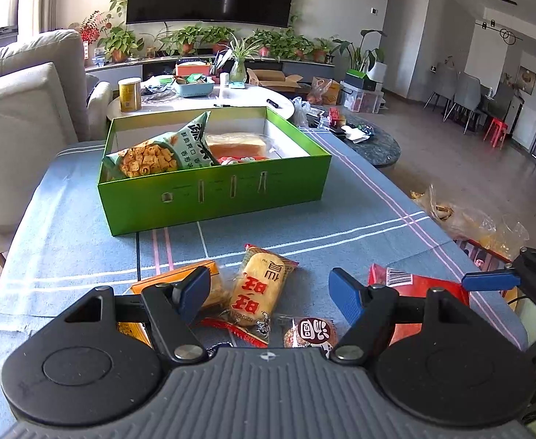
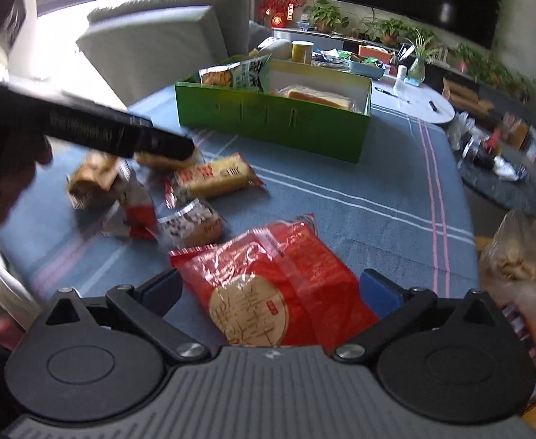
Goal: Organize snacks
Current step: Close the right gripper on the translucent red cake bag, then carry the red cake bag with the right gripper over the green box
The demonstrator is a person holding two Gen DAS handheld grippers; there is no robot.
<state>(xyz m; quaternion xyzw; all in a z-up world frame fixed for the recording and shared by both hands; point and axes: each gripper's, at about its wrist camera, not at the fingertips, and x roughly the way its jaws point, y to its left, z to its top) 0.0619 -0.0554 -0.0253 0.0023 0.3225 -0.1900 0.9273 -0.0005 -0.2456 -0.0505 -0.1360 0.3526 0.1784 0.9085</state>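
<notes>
The left tool (image 1: 269, 287) hangs over the near edge of the worktop (image 1: 359, 212), its blue pads parted about halfway with nothing pressed between them. Below that gap lies a yellow rice-cracker packet (image 1: 257, 289), apart from both pads. At the tool's nine o'clock an orange packet (image 1: 180, 274) sits partly hidden behind the left pad, and at five o'clock of the yellow packet is a small round snack (image 1: 313, 331). At twelve o'clock, further back on the blue striped cloth, stands the green box (image 1: 213, 190), already holding a bag of crisps (image 1: 158, 153) on its left and wrapped bread (image 1: 238, 142) to the right of that.

Further right, the right tool (image 2: 268, 292) stands wide open. A large red packet (image 2: 278, 278) lies flat on the worktop between its pads; I cannot tell for sure whether either pad touches it, but they are not squeezing it. In the left wrist view one blue pad of this tool (image 1: 487, 280) shows at three o'clock, just beside the same red packet (image 1: 414, 281). At two o'clock of the right tool a clear bag of snacks (image 2: 513, 256) sits at the worktop's edge.
</notes>
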